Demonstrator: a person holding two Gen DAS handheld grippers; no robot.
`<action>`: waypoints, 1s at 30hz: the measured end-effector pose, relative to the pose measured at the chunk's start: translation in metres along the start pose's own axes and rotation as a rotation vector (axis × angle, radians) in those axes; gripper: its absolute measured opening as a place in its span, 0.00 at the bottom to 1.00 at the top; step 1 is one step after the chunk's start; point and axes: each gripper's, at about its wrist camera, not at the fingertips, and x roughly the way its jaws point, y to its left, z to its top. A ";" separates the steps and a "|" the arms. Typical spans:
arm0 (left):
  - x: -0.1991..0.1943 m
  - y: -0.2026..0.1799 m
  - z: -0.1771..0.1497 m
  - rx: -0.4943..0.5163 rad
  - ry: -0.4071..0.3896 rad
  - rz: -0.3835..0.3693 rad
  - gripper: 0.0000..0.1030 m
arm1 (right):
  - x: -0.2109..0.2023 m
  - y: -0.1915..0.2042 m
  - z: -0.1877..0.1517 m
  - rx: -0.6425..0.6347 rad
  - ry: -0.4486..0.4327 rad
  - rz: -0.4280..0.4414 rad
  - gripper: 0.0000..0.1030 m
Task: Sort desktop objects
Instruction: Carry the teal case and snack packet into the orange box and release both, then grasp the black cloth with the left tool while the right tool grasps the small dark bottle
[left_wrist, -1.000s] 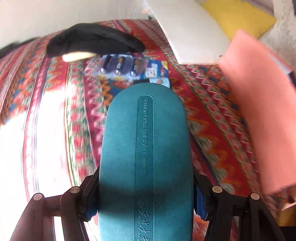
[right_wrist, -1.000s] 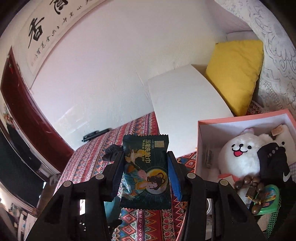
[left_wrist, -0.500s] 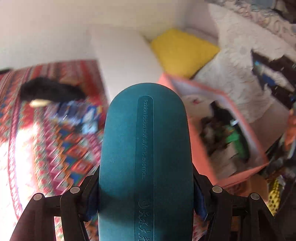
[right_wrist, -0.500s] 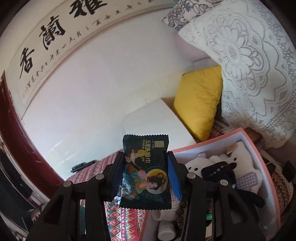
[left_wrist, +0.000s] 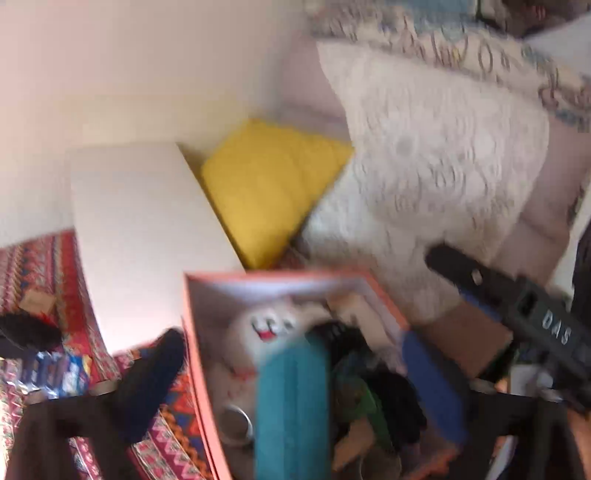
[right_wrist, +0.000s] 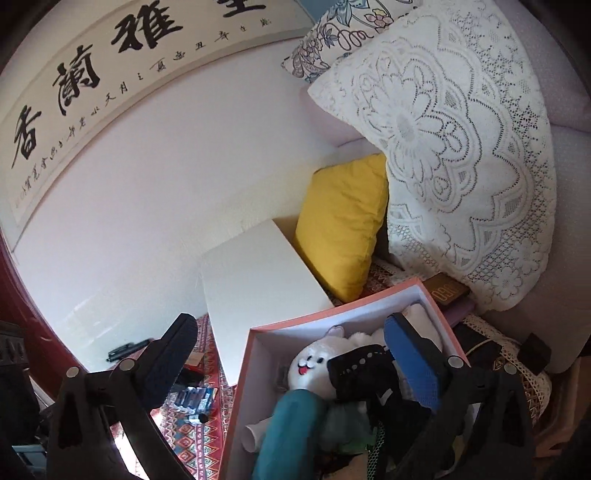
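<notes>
The pink open box (left_wrist: 192, 332) (right_wrist: 240, 387) holds a white plush toy (right_wrist: 314, 365), a black item (right_wrist: 365, 373) and other small things. The teal glasses case (left_wrist: 291, 413) (right_wrist: 291, 432) lies inside the box, free of any finger. My left gripper (left_wrist: 291, 339) stands open over the box, with one finger outside its left wall. My right gripper (right_wrist: 290, 321) also hangs open above the box with nothing between its fingers. I cannot pick out the dark green snack packet in either view. The left wrist view is blurred.
A battery pack (left_wrist: 55, 373) (right_wrist: 195, 397) and a black object (left_wrist: 26, 332) lie on the patterned red cloth (left_wrist: 33, 258) left of the box. A white board (right_wrist: 258, 280), a yellow cushion (right_wrist: 343, 221) and a lace-covered pillow (right_wrist: 461, 155) stand behind it.
Both grippers swung over the pink box and opened. The teal case left my left gripper and lies in the box. The snack packet is gone from my right gripper.
</notes>
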 end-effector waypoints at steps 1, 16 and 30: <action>-0.002 0.007 0.000 0.001 -0.009 0.026 0.99 | 0.003 0.005 -0.002 -0.005 0.008 0.006 1.00; -0.021 0.235 -0.108 -0.270 0.199 0.486 0.99 | 0.125 0.147 -0.115 -0.236 0.363 0.130 1.00; 0.035 0.399 -0.109 -0.841 0.219 0.229 0.99 | 0.254 0.233 -0.238 -0.560 0.647 0.169 0.95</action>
